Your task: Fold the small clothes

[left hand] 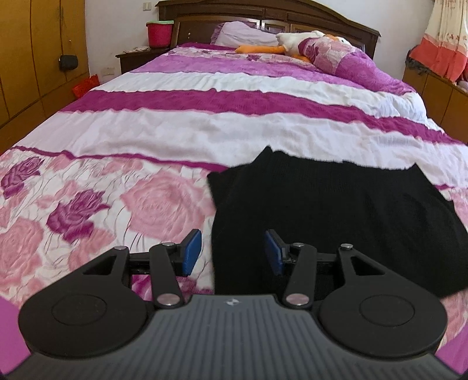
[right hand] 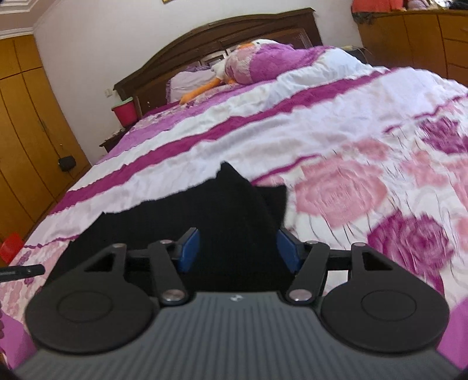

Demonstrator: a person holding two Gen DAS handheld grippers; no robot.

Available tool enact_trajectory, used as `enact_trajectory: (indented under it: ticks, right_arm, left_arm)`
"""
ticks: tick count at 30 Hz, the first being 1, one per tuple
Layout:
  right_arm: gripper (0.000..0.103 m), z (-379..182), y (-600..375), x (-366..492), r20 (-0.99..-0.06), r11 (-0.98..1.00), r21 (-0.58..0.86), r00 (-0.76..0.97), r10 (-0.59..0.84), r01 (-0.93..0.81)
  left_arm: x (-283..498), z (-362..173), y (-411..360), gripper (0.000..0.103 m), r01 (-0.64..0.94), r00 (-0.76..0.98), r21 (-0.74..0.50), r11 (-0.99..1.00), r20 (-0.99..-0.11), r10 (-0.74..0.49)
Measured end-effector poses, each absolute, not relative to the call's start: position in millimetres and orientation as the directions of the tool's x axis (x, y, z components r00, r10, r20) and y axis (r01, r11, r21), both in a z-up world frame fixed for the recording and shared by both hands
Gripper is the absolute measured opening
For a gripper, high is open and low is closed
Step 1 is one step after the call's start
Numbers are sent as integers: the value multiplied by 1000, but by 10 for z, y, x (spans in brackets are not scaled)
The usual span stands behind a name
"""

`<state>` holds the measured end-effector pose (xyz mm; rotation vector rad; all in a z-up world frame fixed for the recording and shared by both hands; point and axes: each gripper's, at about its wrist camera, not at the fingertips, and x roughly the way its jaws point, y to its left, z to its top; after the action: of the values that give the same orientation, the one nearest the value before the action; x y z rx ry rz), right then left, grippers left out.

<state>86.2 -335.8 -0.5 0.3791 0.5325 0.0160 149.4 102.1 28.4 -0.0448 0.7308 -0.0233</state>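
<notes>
A black garment (left hand: 336, 210) lies flat at the near end of the bed (left hand: 204, 122). Both the left gripper (left hand: 233, 252) and the right gripper (right hand: 238, 250) hover over it, jaws apart, gripping nothing.

The bed (left hand: 204, 122) is covered by a quilt (left hand: 175, 99) with purple and white bands across its middle and pink and purple roses at the near end. A black knitted garment (left hand: 336, 204) lies flat on the rose-printed part near the foot, its far edge reaching onto a white band. At the head, by the dark wooden headboard (left hand: 263, 14), lie a pale lilac pillow (left hand: 242, 35), a white and orange plush toy (left hand: 286, 43) and a bunched purple floral cover (left hand: 336, 55).
</notes>
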Motion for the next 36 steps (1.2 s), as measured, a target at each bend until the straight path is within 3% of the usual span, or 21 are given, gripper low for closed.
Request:
enact_trajectory:
  ticks: [13,21,27,36]
  right_arm:
    - [62,-400,-3530,757,-507,875,454,856,101,166]
    - [60,-576,-3522,817,-522,891,426,847,104,154]
    - [65,-542,-3604,909,-438,785,616,858,269,68]
    - [65,-742,-3395,1101,-377,779,621,906,193,93]
  left_arm:
    - [1434,-83,1118,59,-40,674,-106,994,-737,-52]
    - [1476,-162,1079,64,-3,673,-88,996,-737,-63]
    - [1496,-184,1064,66,-4,673,-84,996,-738,-59]
    - [1552,-172,1051,68,-17,654,-88,996,-754,-55]
